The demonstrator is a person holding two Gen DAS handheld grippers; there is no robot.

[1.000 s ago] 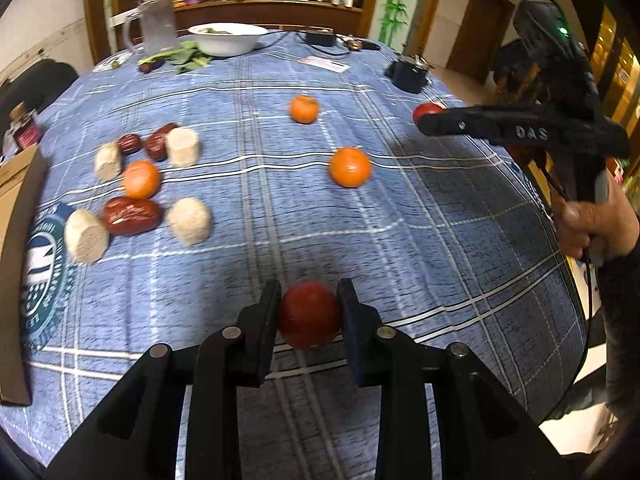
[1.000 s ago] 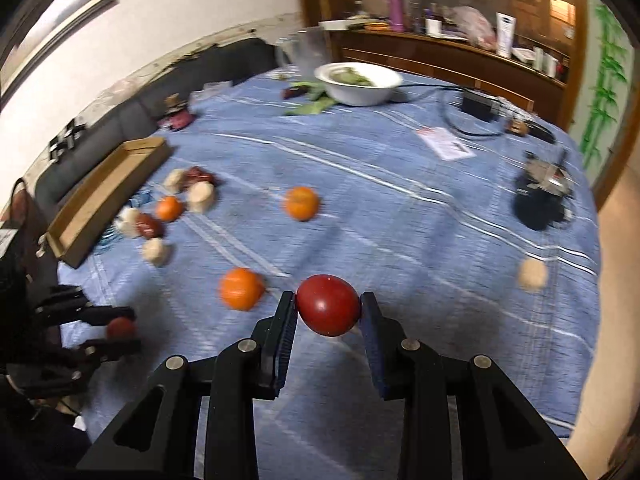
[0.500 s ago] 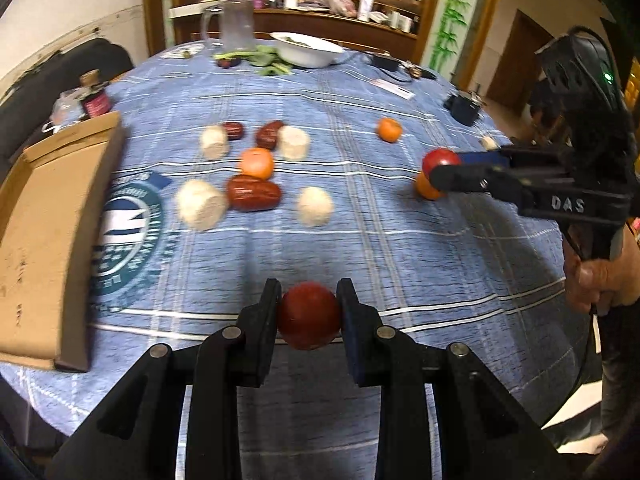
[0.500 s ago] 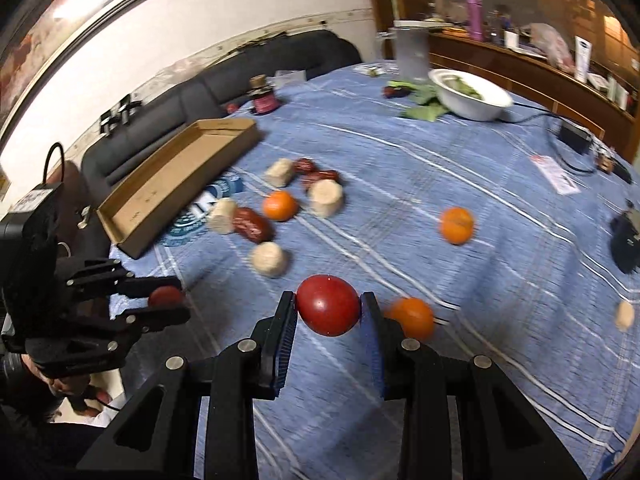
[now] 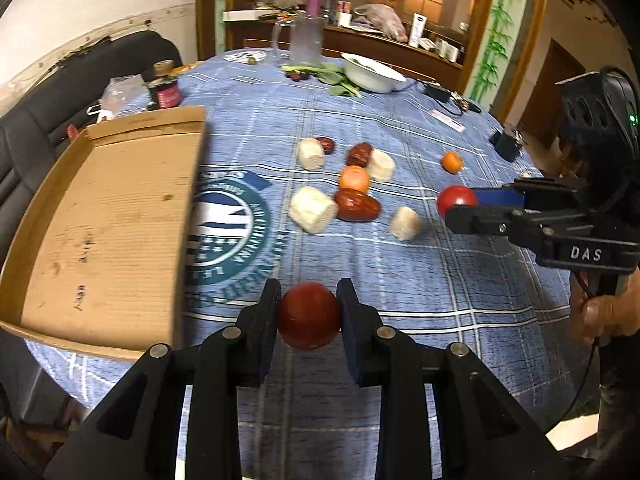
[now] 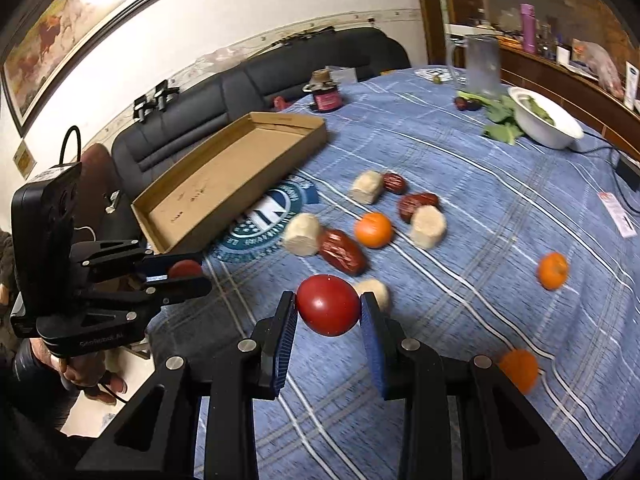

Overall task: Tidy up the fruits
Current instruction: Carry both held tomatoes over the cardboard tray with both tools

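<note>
blue checked cloth [image 5: 400,264] covers the round table i'm working over, with a dark sofa [image 6: 256,80] along the wall behind it. my left gripper [image 5: 309,316] is clamped on a dark red tomato [image 5: 309,316], which sits between the pad tips, above the cloth near the table's front edge and just right of the open cardboard tray [image 5: 100,232]. my right gripper [image 6: 328,312] pinches a second tomato [image 6: 328,310], brighter red, glossy, slightly oval, also raised off the cloth; in the left view that one [image 5: 456,200] shows at the tip of the right gripper's arms, out to the right. both fruits look smooth and whole. beyond them the loose pile lies mid-table: a large wrinkled date [image 5: 357,210] touching a pale cut chunk [image 5: 313,210], an orange [image 5: 354,178] just behind the date, more pale chunks and smaller dates around them. another orange [image 5: 452,162] sits apart to the right, and the right view catches a blurred one [image 6: 518,370] close by its gripper. a white bowl [image 5: 374,76] stands at the far side, near a clear jug [image 5: 304,42].
</note>
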